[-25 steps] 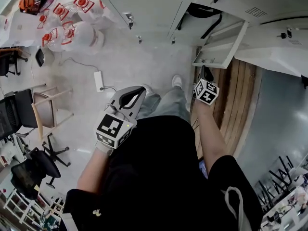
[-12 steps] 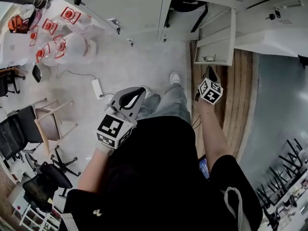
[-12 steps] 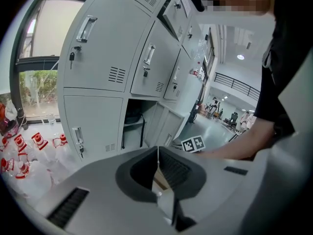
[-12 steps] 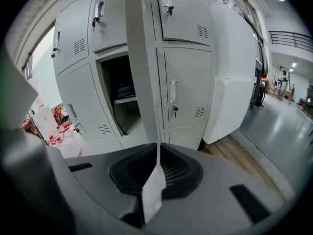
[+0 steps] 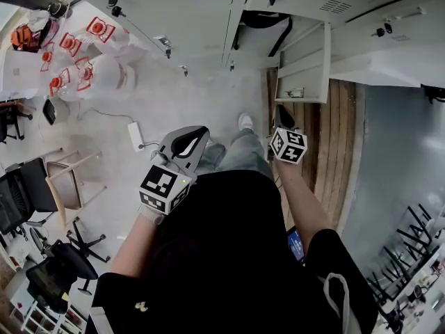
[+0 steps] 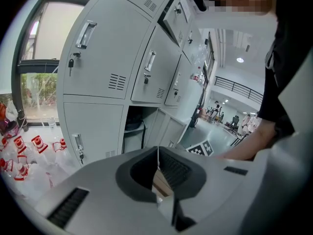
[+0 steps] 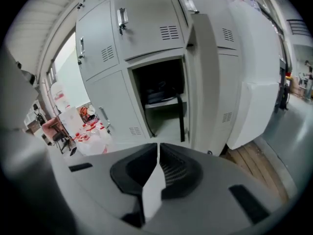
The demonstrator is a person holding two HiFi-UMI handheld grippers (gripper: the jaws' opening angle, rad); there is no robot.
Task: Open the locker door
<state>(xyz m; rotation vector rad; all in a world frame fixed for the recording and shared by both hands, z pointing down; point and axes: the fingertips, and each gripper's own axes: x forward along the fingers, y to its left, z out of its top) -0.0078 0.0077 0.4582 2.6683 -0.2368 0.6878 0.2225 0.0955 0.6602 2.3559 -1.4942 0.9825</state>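
**Q:** Location of locker door [image 7: 204, 82] relative to right gripper [image 7: 157, 147]?

**A:** Ahead of the jaws and a little to the right; seen nearly edge-on, swung out of the far locker row toward the near side; long axis upright; hinged at the right of the open compartment [image 7: 164, 102], free edge nearest the gripper.

**Q:** Same relation from above?

**A:** In the head view, door [image 5: 306, 65] jutting out of the far row, just beyond the right gripper [image 5: 284, 120]; near, but apart, with no contact visible.

**Q:** State of the right jaws?

**A:** Pressed together, having just been closing; nothing between them.

**Q:** And the left gripper [image 6: 157, 153]?

**A:** Jaws likewise pressed together and empty; held well to the left [image 5: 191, 141], pointed at the same row, with door [image 6: 164, 126] ahead and farther off.

**Q:** Nearer hand, then?

**A:** Right, clearly; left well apart from the door.

**Q:** Progress, by judgement?

**A:** Door already standing wide, compartment fully exposed; task apparently complete, or at most short of a further swing; for that, probably a push from the right gripper on the near face of the free edge, rightward, away from the opening.
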